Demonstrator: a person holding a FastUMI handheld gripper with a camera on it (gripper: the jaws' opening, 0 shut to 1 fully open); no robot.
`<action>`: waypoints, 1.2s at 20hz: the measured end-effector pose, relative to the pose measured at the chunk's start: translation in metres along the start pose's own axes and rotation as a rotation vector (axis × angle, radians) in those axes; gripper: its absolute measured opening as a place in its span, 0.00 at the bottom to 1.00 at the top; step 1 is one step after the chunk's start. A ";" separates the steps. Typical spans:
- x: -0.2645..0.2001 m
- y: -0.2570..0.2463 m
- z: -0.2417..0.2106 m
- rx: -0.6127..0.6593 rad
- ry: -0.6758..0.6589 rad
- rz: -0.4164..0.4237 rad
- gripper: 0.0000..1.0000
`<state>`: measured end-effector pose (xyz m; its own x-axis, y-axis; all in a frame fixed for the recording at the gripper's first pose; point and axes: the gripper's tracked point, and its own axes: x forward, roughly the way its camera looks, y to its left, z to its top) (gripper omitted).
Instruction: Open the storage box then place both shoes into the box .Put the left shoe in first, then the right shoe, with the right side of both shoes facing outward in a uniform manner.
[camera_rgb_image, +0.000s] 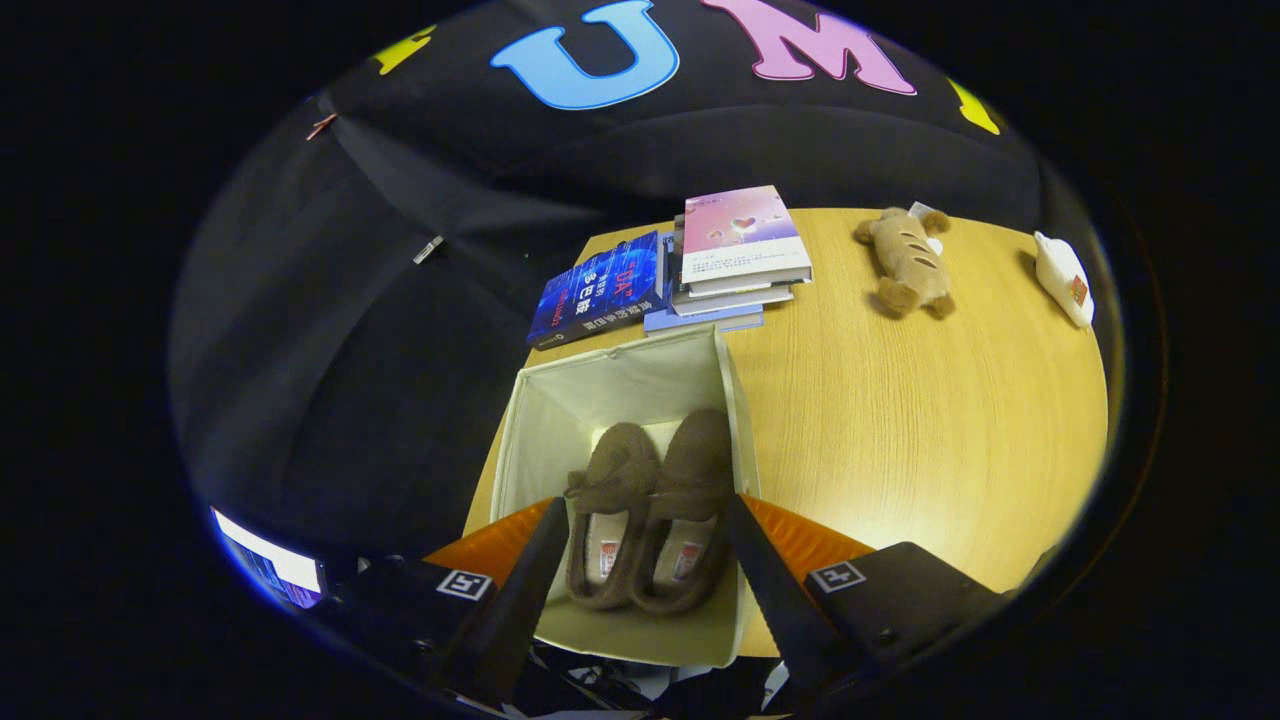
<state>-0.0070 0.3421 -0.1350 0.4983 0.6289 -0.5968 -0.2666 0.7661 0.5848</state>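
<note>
Two brown shoes (648, 515) with pale insoles lie in a cream box (610, 385) on a yellow wood-grain bench (900, 430); blue book (597, 288), pink-covered book (742, 232), tan plush toy (908, 262).

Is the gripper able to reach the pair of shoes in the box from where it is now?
Probably yes. The gripper is open above the open storage box, and both brown shoes lie between its fingers with nothing covering them.

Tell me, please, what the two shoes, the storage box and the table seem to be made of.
The shoes look like brown suede or fleece: matte, fuzzy, with pale lining. The storage box seems cream fabric over stiff panels; its walls are flat and dull. The table shows light wood grain, perhaps laminate. The tongs stand open above the box.
</note>
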 end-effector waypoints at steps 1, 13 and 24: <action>-0.001 -0.001 -0.001 -0.008 -0.001 -0.001 0.99; -0.056 -0.067 0.035 -0.051 -0.178 -0.089 0.99; -0.172 -0.167 0.096 -0.157 -0.517 -0.307 0.99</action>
<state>0.0312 0.0935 -0.0768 0.8963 0.2615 -0.3582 -0.1463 0.9368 0.3179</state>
